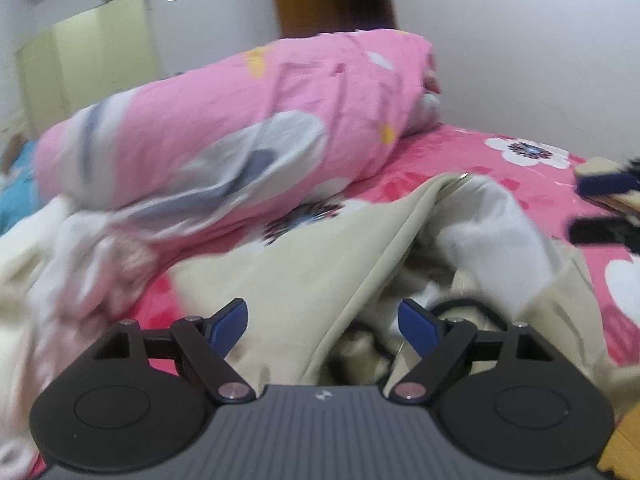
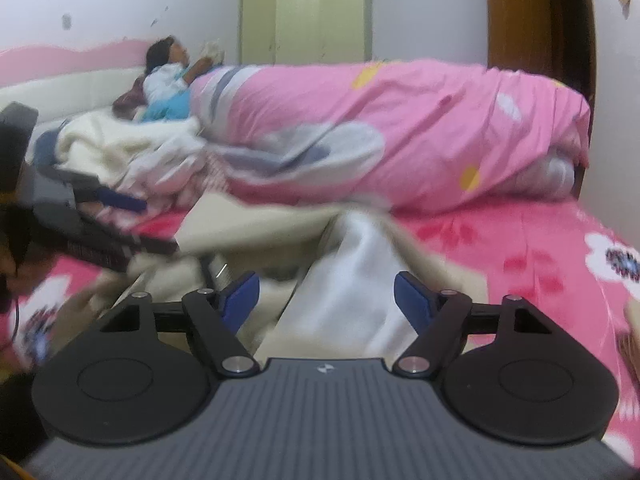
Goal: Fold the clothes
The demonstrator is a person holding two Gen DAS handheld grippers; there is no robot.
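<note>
The limp beige cotton garment with white lining (image 1: 320,248) sprawls between both grippers' wide, empty fingers (image 1: 228,326), its stitched hem offering the firmest hold.

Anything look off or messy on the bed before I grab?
Yes. The beige garment lies rumpled on the pink sheet, with its white lining turned out. The pink quilt is bunched just behind it, and a person lies at the far end. Left gripper and right gripper are both open, holding nothing.
</note>
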